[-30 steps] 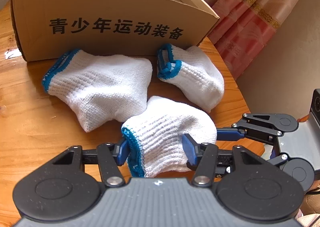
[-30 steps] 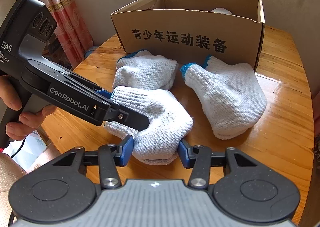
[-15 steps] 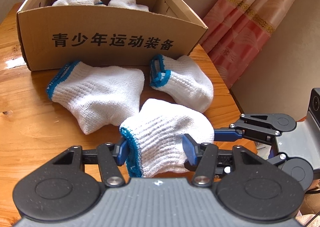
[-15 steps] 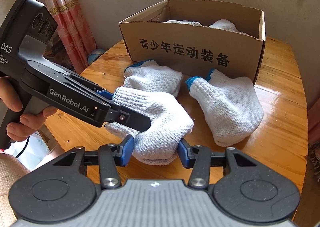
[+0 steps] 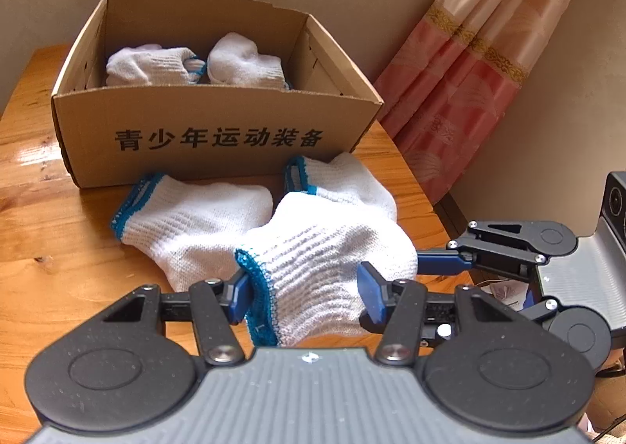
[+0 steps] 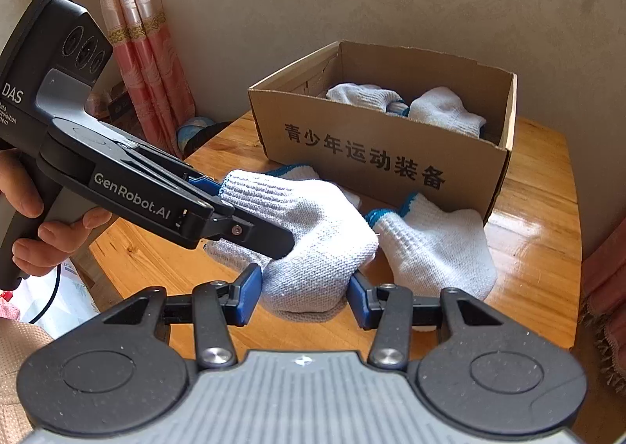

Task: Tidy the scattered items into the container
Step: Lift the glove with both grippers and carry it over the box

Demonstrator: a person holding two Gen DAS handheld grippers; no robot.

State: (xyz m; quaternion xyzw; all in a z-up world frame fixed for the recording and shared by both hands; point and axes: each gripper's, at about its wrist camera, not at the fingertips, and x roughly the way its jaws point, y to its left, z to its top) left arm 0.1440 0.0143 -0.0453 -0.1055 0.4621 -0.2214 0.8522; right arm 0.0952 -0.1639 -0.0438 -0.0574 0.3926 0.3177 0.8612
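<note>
Glove (image 5: 321, 264) gripped by both grippers, lifted

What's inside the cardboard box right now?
Two white knit gloves with blue cuffs lie side by side in the cardboard box. Its front wall hides the floor and anything lower down.

desk (image 5: 47, 279): varnished wood, glossy, glare patches
box (image 5: 219, 123): brown corrugated cardboard, matt, black printed characters
held glove (image 5: 324, 268): white knitted cloth, ribbed, blue-edged cuff
left tongs (image 5: 305, 293): matt black plastic, blue pads, bright metal rivets
curtain (image 5: 469, 64): pink patterned cloth, slight sheen
</note>
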